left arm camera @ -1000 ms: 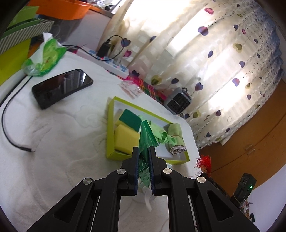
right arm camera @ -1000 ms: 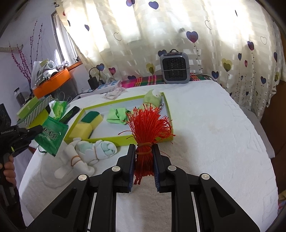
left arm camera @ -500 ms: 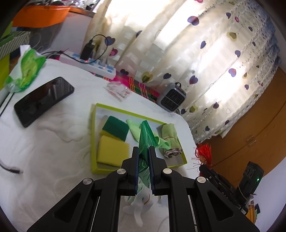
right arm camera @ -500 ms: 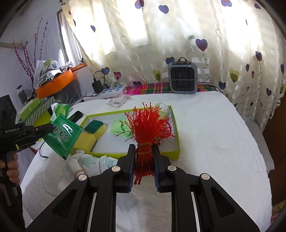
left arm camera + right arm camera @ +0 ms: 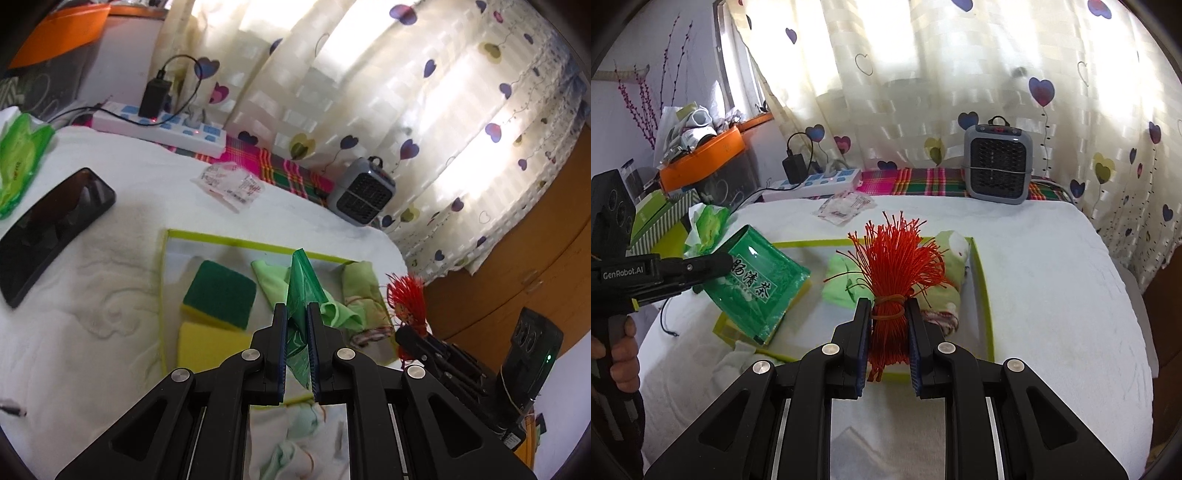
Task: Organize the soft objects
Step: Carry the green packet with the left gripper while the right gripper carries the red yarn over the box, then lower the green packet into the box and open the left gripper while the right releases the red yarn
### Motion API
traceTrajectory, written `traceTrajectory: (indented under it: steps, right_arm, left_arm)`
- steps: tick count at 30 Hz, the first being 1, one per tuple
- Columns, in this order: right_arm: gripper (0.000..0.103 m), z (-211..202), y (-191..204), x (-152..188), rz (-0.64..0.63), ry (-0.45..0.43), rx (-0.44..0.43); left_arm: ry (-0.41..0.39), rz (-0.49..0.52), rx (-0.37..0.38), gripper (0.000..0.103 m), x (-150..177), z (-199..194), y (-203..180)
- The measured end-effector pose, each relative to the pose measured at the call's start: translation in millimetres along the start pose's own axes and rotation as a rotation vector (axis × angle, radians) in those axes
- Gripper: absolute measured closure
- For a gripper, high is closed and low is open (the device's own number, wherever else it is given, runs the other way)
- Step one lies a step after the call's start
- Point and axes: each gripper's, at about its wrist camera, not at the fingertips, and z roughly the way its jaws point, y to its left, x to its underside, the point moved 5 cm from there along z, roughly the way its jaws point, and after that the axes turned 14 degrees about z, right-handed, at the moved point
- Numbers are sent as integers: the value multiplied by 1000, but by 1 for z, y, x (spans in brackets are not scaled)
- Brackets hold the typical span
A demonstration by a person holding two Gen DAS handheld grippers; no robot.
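Two black handheld grippers are held above a surface covered in white towelling, in front of a cream curtain printed with hearts. The left gripper (image 5: 297, 314) is clenched on a glossy green foil pouch (image 5: 300, 291) printed with white characters; seen from the right wrist camera, the pouch (image 5: 757, 284) hangs tilted in the air over the left end of a shallow tray with a lime-green rim (image 5: 982, 291), and the hand (image 5: 620, 350) gripping that tool's handle shows at the left edge. The right gripper (image 5: 888, 321) is grasping a bundle of red-orange strings (image 5: 892, 273) tied with a rubber band, pinched just below the band so the loose ends fan upward; it is held over the near edge of the tray. Inside the tray (image 5: 166, 266), from the left wrist view, lie a green-topped yellow sponge (image 5: 219, 291), a plain yellow sponge (image 5: 208, 343) just in front of it, a crumpled light-green cloth (image 5: 273, 273) in the middle, and a rolled pale-green towel (image 5: 360, 288) against the right side. Outside the tray, rolled white socks (image 5: 295, 432) lie on the towelling just before its near edge. Further off are a black phone (image 5: 51, 229), a green tissue pack (image 5: 18, 166), a small clear wrapper (image 5: 229, 184), a white power strip (image 5: 162, 129) with a charger, and a small grey heater (image 5: 997, 170).
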Motion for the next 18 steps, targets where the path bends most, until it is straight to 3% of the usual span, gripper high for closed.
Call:
traceTrajectory:
  steps: [12,18]
  right_arm:
    - [84,57,2,-13,-8,84,36]
    - [84,77,3,-13,-28,118,52]
  left_arm:
    - [64,26,-27,94,-13,50,7]
    - [87,89,-94,94,-15,64,8]
